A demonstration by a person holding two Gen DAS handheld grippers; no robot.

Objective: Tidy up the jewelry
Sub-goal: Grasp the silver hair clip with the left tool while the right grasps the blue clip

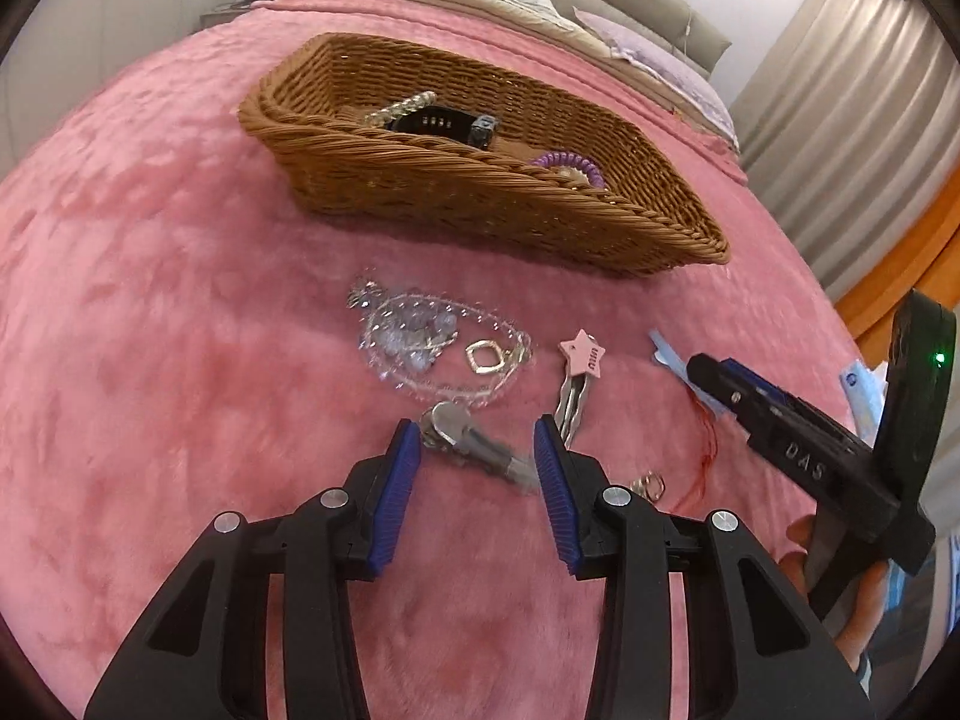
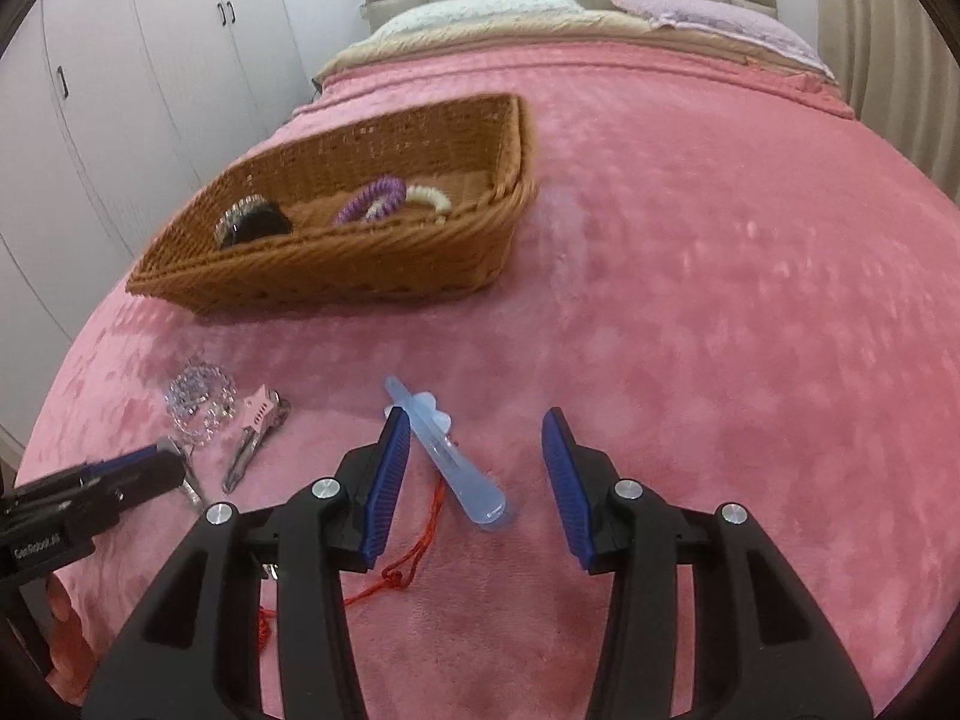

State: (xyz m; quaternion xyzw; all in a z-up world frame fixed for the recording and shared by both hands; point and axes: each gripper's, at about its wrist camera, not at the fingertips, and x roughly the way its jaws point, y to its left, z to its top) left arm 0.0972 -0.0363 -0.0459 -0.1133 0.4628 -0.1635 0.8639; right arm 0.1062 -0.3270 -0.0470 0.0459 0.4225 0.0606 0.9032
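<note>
Basket [image 2: 336,264] sits on the pink blanket [image 2: 690,300], partly filled. Inside: a purple coil tie [image 2: 372,198], a cream coil tie [image 2: 429,197], a black band with a pearly one against it [image 2: 252,223]. The left view also shows a dark item with a row of digits [image 1: 432,122] in there; cannot tell what it is.

Left to sort, all on the blanket in front of the basket:
- clear bead strand [image 1: 420,342], piled, with a gold ring piece [image 1: 480,358] on it
- star clip [image 1: 576,381], pink star on a metal clip
- silver clip [image 1: 474,441], blurred, lying between the left gripper's fingers
- blue clip [image 2: 450,459], between the right gripper's fingers
- red cord [image 2: 408,552], loose, running under the blue clip's near end
- small metal ring [image 1: 651,487] near the cord

Left gripper [image 1: 477,438]: wide open, holding nothing, fingers to either side of the silver clip.
Right gripper [image 2: 477,429]: wide open, holding nothing; its left finger is just beside the blue clip's far end, cannot tell if touching.

Estimate: under halfway. About four or five pieces in, six out. Both grippers look poised for a pick, neither closed.
</note>
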